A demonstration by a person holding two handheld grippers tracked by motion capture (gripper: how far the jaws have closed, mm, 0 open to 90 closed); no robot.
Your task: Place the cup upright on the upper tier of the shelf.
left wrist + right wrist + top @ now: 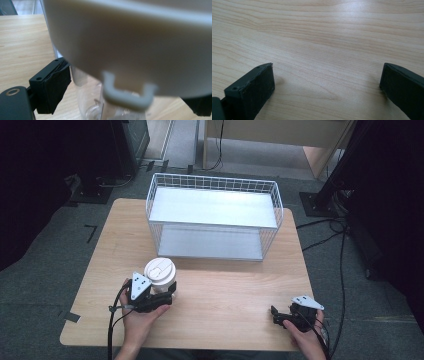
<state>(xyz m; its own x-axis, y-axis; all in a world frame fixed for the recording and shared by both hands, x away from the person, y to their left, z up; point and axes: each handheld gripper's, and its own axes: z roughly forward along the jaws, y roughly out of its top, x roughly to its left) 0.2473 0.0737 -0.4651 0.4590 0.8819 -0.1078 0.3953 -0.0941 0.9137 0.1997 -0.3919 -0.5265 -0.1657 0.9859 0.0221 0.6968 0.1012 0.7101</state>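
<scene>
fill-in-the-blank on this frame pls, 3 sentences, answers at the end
1. The left gripper has its jaws around a lidded ____.
2. The right gripper is open, with nothing but bare ____ between its jaws.
3. Both shelves of the white wire rack at the far side of the wooden table are ____.

Answers: cup; table; empty

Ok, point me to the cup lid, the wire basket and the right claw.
cup lid [160,269]: high view, top face.
wire basket [215,182]: high view, far rim.
right claw [276,315]: high view, between its fingertips.
</scene>
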